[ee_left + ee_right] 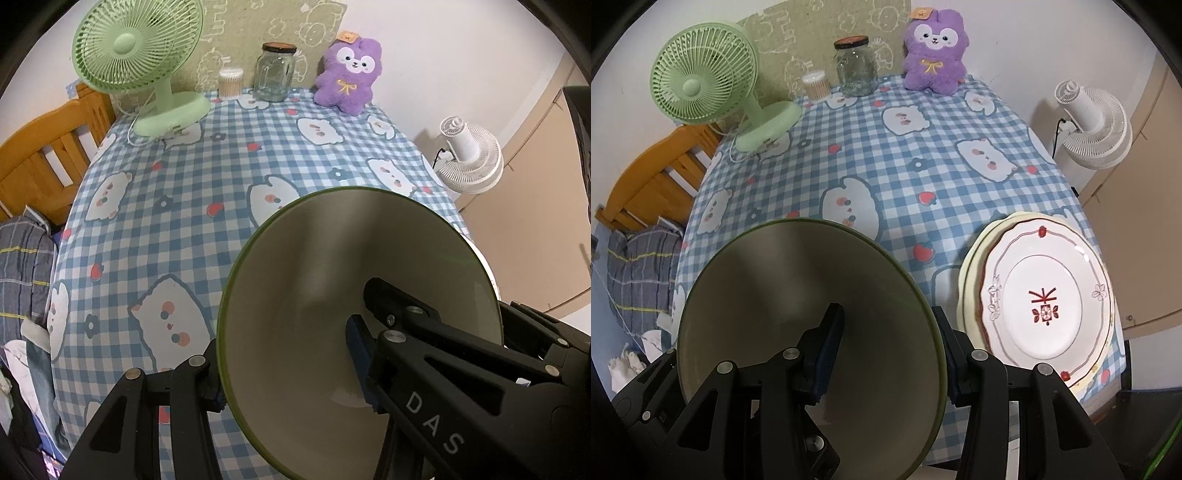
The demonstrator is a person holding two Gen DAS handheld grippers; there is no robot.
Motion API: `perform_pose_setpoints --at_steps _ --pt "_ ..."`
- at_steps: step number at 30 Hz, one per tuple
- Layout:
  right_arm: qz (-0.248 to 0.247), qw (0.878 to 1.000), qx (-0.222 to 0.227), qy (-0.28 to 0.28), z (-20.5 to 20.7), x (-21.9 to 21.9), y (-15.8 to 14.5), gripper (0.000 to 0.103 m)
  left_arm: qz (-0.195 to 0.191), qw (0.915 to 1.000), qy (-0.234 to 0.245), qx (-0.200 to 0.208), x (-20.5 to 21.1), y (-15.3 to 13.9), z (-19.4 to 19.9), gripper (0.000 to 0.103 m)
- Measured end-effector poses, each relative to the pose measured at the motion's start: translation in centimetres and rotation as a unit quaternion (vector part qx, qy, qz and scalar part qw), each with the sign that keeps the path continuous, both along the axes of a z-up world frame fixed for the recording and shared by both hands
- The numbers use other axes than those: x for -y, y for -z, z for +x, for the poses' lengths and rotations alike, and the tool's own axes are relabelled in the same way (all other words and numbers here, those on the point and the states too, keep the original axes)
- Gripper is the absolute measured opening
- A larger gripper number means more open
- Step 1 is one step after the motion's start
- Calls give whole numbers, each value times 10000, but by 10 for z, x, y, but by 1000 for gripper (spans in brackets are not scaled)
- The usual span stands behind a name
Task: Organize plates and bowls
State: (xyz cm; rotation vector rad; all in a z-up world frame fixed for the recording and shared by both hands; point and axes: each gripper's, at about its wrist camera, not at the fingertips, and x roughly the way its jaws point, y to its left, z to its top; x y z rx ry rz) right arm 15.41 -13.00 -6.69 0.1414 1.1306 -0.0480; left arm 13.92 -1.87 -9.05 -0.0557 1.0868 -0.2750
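A wide, green-rimmed bowl with a cream-coloured inside (332,295) is held above the blue-and-white checked tablecloth printed with white cartoon animals (207,177). In the left wrist view the bowl fills the 5 o'clock part of the picture. The left gripper (291,373) is pinched on the bowl's wall, one finger outside the rim at 7 o'clock and the other, blue-padded, inside the bowl.

In the right wrist view the same bowl is seen at 7 o'clock. The right gripper (886,354) is likewise clamped across the rim, one blue pad inside the bowl and the other outside its edge. Just beside the bowl, at 4 o'clock, a stack of round plates (971,280) is seen on the tablecloth, topped by a white plate with a scalloped rim and a red centre motif (1045,302).

Along the far edge of the table, from 11 to 1 o'clock, a pale green desk fan (698,88), a small round container of cotton swabs (815,85), a clear glass jar with a dark lid (856,66) and a purple plush toy (932,55) are ranged. A white floor fan (1093,125) is seen beyond the table at 2 o'clock.
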Motion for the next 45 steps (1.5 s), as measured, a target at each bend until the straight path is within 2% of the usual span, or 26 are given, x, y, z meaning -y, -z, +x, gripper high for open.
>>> perform_pose_setpoints --at_steps 9,27,45 --pt "11 9996 97 -278 0 28 -11 50 29 9997 -236 107 22 -9 -5 54" --pt "-43 9983 143 -555 4 106 -22 50 43 9983 -541 193 101 -22 -7 53" --pt "-70 9978 -37 -652 18 174 -2 50 10 9979 -655 24 171 -5 6 53"
